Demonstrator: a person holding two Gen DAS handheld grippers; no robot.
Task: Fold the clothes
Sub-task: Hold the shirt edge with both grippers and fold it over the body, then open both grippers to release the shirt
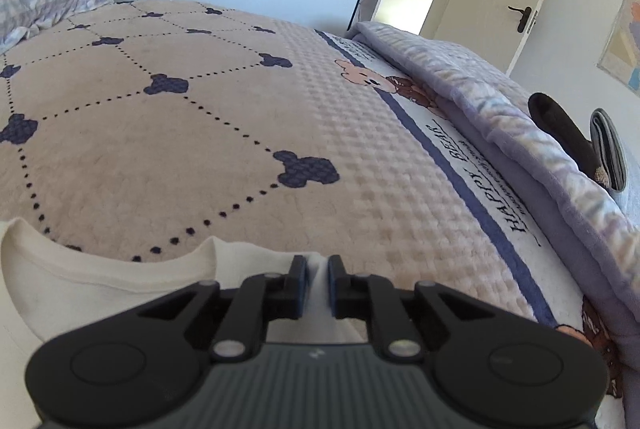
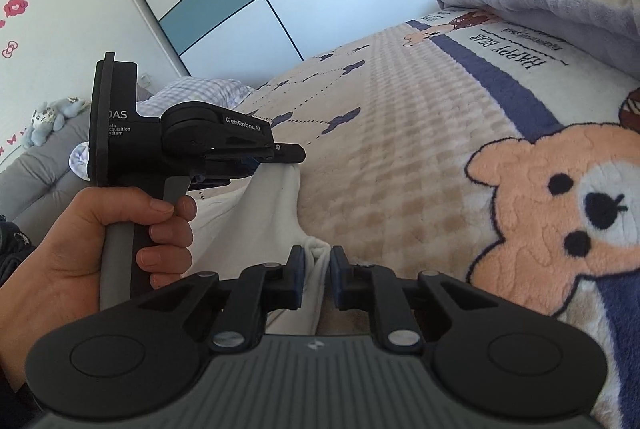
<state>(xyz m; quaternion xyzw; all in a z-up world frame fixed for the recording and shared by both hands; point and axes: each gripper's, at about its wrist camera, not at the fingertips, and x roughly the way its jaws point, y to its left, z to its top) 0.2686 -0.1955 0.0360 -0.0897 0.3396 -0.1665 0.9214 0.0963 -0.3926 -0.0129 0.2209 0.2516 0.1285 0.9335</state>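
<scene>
While the white garment (image 1: 100, 269) lies at the near edge of the bed cover (image 1: 200, 133), its neckline facing the bed's middle, the left gripper (image 1: 318, 263) is closed narrowly on a raised fold of its fabric. The right gripper (image 2: 318, 259) pinches another bunched edge of the same garment (image 2: 276, 205), with the left gripper (image 2: 280, 153) just beside it, held by the left hand (image 2: 120, 237). A folded lilac blanket (image 1: 500, 97) lies along the cover's far side.
</scene>
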